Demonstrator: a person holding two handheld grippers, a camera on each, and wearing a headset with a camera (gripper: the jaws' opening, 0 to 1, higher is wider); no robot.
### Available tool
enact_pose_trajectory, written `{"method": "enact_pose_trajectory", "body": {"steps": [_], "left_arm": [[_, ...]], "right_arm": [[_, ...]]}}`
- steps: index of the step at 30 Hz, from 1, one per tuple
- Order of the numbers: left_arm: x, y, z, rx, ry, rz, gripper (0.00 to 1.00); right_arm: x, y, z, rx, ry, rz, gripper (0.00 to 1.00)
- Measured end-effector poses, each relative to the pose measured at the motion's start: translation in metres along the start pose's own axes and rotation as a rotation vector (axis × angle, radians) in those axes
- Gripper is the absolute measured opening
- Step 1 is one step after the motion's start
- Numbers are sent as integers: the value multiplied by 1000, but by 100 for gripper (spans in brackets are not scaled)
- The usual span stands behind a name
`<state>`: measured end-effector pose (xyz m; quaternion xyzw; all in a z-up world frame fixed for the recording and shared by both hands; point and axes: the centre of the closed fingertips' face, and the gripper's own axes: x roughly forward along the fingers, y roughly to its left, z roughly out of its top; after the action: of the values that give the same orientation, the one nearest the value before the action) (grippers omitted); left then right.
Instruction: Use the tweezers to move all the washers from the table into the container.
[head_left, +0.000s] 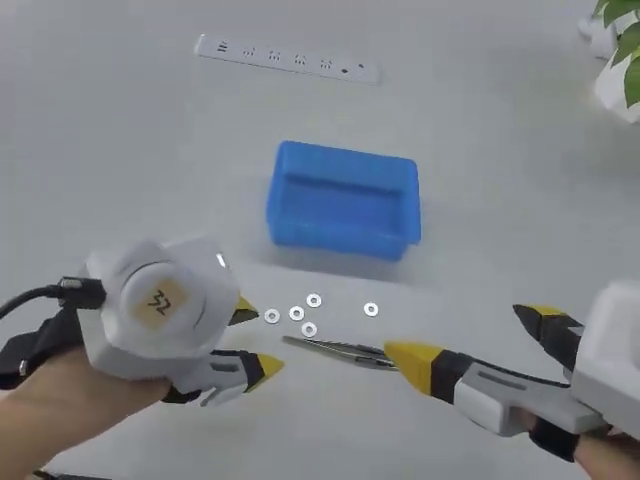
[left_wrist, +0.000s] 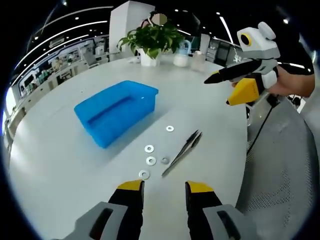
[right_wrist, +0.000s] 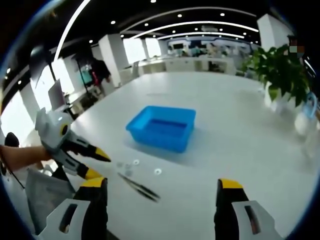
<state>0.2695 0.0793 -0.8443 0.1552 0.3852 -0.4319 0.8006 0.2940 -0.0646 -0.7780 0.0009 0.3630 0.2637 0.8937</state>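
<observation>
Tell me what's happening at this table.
A person holds a two-jaw gripper in each hand above the white table. The left gripper and the right gripper are both open and hold nothing. The tweezers lie on the table between them, untouched. Five washers lie loose beside the tweezers, in front of the blue container, in which I see no washer yet.

Open-plan office, ceiling light strips, white table, potted plant, power strip.
</observation>
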Motion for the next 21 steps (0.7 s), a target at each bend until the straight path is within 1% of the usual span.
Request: {"method": "enact_pose_trajectory", "body": {"steps": [3,5,8,10,12,14,16,18,20,21], "left_arm": [[2,0,2,10,-3,-8,28],[5,-2,4,13,-7,-28,23],[10,-3,9,46,-17,-43,18],[14,-2,10,49,-23,-47,16],[18,-3,9,64,-15,-64,11],[21,-2,9,92,-20,-55,7],[23,0,7,111,-12,-46,4],[24,-1,6,132,-6,-64,0],[24,-2,7,140,-14,-65,0],[25,-4,6,154,-10,-73,0]], "right_arm": [[0,0,-2,-2,5,1,89],[0,-1,-5,4,10,3,89],[0,1,-7,14,15,11,89],[0,1,-7,11,15,12,89],[0,2,-8,11,18,13,88],[0,2,-8,12,21,14,88],[1,2,-9,11,23,18,88],[2,4,-10,8,26,24,88],[4,7,-11,5,32,31,88],[6,9,-12,2,38,40,88]]}}
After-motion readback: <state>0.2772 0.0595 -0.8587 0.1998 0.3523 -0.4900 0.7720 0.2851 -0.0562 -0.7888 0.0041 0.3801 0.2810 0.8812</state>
